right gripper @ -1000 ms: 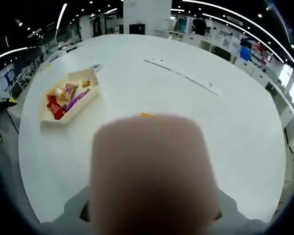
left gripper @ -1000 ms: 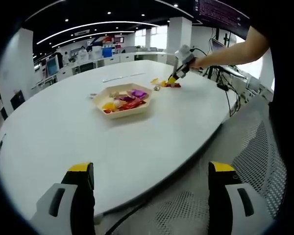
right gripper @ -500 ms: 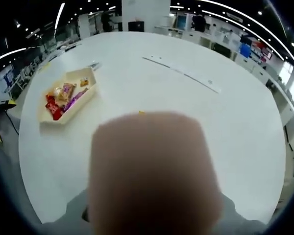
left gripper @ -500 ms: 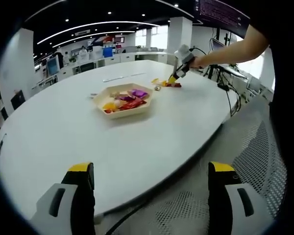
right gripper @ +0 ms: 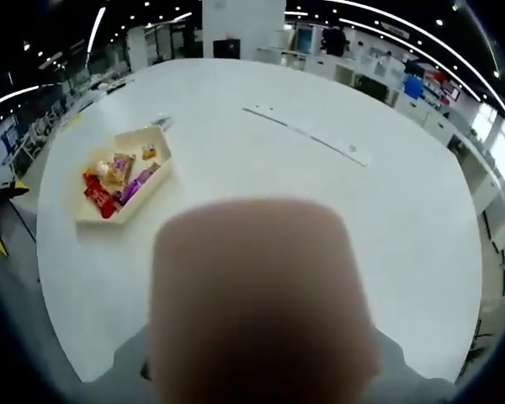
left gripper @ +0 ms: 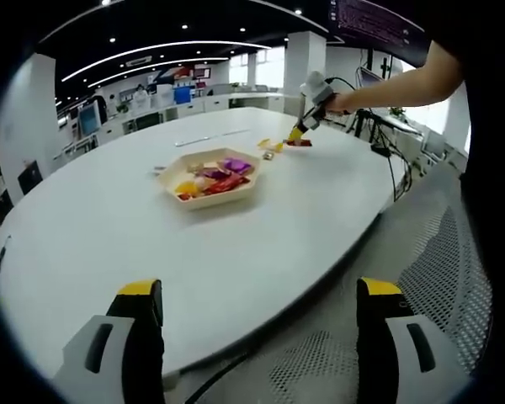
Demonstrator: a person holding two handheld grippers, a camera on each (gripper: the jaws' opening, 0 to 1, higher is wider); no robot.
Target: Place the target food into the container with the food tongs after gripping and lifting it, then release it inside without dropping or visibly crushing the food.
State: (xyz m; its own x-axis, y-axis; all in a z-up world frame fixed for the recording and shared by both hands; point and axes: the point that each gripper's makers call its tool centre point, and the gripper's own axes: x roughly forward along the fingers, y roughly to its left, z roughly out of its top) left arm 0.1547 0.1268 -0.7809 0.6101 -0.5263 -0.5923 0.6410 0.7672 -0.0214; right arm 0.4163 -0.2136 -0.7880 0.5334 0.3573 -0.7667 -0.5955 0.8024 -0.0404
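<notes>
Since the earlier frame the right claw has risen a little off the worktop in the left gripper view, with a red packet just beneath its yellow tips; whether the tips touch or grip it is too small to tell. The left claw itself stays put, jaws wide apart with nothing between them, hanging over the near edge of the worktop. Ahead of it, and slightly to its left, sits the tray of wrapped snacks; beyond the tray, a few loose snacks lie near the far claw. A mesh chair stands to its right.

In the right gripper view a blurred pinkish block covers the claw, so its opening cannot be told. The tray lies ahead to the left on the worktop, well apart from the block.
</notes>
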